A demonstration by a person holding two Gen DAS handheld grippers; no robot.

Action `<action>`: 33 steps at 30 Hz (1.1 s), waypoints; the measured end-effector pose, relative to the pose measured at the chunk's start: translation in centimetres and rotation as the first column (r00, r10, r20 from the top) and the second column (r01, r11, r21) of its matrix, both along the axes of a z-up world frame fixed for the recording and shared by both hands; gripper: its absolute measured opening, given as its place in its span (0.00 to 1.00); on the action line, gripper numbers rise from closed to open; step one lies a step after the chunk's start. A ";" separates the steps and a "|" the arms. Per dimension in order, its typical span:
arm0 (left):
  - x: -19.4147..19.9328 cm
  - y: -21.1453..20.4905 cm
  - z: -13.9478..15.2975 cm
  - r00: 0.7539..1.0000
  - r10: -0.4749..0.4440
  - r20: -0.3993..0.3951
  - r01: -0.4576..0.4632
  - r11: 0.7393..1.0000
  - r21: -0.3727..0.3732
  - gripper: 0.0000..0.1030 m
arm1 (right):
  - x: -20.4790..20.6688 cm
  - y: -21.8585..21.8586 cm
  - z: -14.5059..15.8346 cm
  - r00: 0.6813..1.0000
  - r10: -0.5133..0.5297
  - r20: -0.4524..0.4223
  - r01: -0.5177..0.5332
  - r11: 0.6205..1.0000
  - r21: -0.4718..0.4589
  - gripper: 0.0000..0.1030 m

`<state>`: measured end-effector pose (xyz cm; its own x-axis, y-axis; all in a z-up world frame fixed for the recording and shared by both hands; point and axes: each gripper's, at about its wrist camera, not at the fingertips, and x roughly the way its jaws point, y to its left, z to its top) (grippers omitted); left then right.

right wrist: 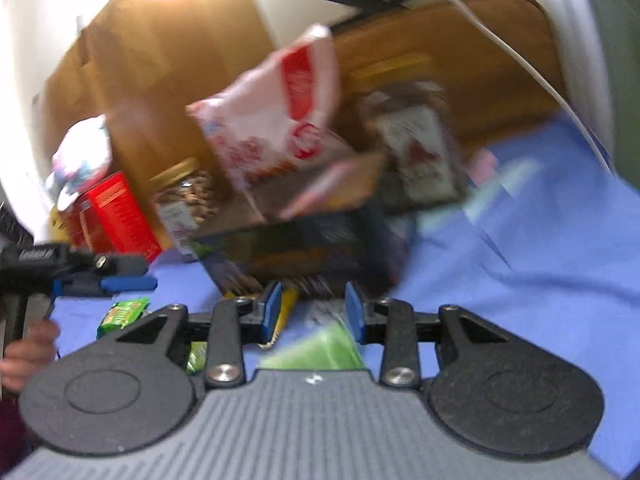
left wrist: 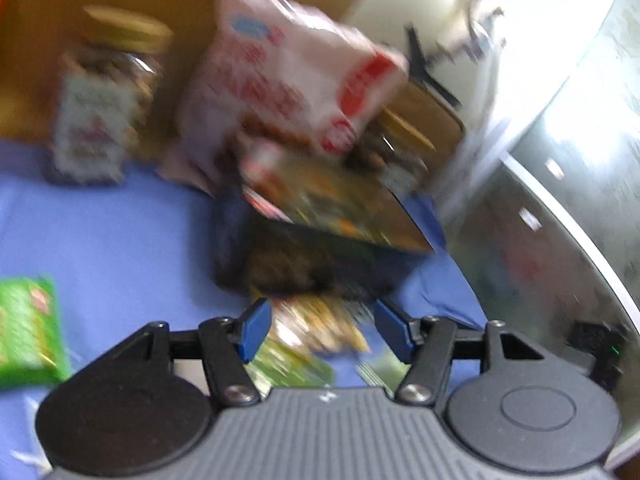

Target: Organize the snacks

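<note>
On the blue cloth (right wrist: 520, 280), we are holding the left gripper (left wrist: 320, 330) and right gripper (right wrist: 312, 312) spread and empty just before the dark box (left wrist: 312, 264); leaning on it, the pink bag (left wrist: 288, 80) risks toppling if nudged.

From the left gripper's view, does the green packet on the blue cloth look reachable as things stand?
Probably yes. The green packet lies alone on the blue cloth, off to one side of the left gripper, whose jaws stand open with nothing pinched; nothing lies between them.
</note>
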<state>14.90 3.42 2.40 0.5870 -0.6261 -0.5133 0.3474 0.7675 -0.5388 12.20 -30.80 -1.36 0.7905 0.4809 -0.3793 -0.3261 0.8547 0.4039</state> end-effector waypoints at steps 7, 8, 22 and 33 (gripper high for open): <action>-2.1 -6.4 -2.3 0.985 -0.164 -0.062 0.166 0.986 0.033 0.58 | -0.7 -0.2 -2.2 0.990 0.037 -0.136 -0.028 0.997 0.067 0.25; -2.2 -6.7 -2.7 0.984 -0.163 -0.073 0.166 0.985 0.040 0.61 | -1.0 -0.3 -2.4 0.989 0.038 -0.144 -0.025 0.996 0.087 0.24; -2.6 -5.5 -1.7 0.992 -0.112 -0.051 0.113 0.993 0.024 0.42 | -1.7 -1.1 -2.4 0.950 0.177 -0.259 -0.034 0.880 0.474 0.16; 5.8 -5.9 5.2 0.985 0.024 0.173 -0.051 0.987 0.152 0.57 | 5.1 5.2 6.4 0.992 0.046 0.120 -0.057 0.994 0.094 0.21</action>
<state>20.72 -2.46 7.61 0.6956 -0.5226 -0.4930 0.3929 0.8512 -0.3479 17.31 -25.65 5.01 0.7999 0.5524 -0.2346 -0.4190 0.7939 0.4406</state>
